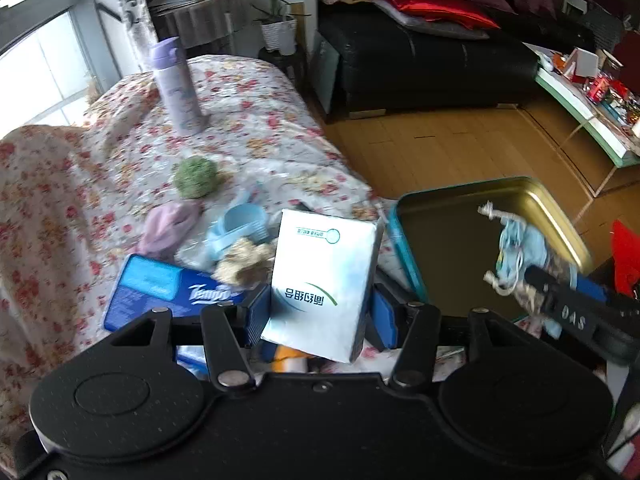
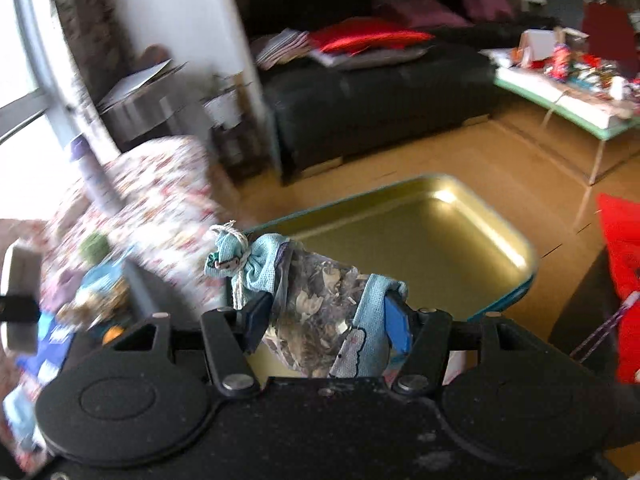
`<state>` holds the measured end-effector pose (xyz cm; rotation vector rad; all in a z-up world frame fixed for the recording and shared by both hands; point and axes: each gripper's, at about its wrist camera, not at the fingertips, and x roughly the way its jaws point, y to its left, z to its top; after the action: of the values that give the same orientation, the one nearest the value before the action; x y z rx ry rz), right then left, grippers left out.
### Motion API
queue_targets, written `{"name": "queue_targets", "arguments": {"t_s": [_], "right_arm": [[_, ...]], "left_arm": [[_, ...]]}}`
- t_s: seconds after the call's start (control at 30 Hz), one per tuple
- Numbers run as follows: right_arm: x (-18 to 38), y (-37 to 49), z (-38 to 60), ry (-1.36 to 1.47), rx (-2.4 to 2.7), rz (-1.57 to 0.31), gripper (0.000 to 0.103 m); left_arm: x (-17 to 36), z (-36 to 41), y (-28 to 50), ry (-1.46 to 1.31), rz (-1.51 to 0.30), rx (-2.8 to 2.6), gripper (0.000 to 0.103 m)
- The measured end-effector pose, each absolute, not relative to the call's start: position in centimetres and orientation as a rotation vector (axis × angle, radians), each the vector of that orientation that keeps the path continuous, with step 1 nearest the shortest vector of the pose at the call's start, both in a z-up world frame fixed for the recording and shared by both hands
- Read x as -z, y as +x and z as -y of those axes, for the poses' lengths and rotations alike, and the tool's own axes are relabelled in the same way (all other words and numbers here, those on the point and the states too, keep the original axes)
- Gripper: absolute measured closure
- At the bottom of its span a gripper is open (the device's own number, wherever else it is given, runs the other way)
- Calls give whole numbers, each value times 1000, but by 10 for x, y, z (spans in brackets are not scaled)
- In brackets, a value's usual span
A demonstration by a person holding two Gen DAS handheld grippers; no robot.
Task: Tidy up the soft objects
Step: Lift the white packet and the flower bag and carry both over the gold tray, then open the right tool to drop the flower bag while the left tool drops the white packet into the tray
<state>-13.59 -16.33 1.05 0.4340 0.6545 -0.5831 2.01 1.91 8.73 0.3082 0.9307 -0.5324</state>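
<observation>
My left gripper (image 1: 318,312) is shut on a white tissue pack (image 1: 324,280) and holds it above the floral cloth (image 1: 248,120). My right gripper (image 2: 326,320) is shut on a light blue drawstring sachet (image 2: 316,312) filled with dried bits, held over the near edge of the gold tin tray (image 2: 460,236). The sachet (image 1: 516,256) and the right gripper also show at the right of the left wrist view, over the tray (image 1: 444,248). A green fuzzy ball (image 1: 196,176), a lilac cloth (image 1: 168,228), a beige fluffy item (image 1: 244,260) and a blue Tempo tissue pack (image 1: 160,292) lie on the cloth.
A lilac bottle (image 1: 178,88) stands at the back of the cloth. A pale blue plastic cup (image 1: 240,228) lies among the items. A black sofa (image 1: 420,64) with cushions and a cluttered low table (image 1: 592,108) stand beyond the wooden floor. A red object (image 2: 624,288) is at right.
</observation>
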Motion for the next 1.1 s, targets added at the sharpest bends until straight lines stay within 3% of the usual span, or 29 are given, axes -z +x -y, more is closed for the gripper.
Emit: {"name": "queue_targets", "arguments": {"t_s": [0.33, 0.93, 1.0, 1.1], "right_arm": [[-10, -135, 221, 493, 704, -546, 43], [7, -139, 237, 520, 732, -576, 42], [6, -138, 236, 508, 737, -577, 41], [3, -139, 234, 485, 743, -557, 30]], "left_arm": [[-76, 41, 18, 318, -975, 597, 52], [-32, 108, 23, 402, -1063, 579, 51], [-31, 112, 23, 414, -1062, 577, 50], [-29, 116, 21, 435, -1048, 583, 41]]}}
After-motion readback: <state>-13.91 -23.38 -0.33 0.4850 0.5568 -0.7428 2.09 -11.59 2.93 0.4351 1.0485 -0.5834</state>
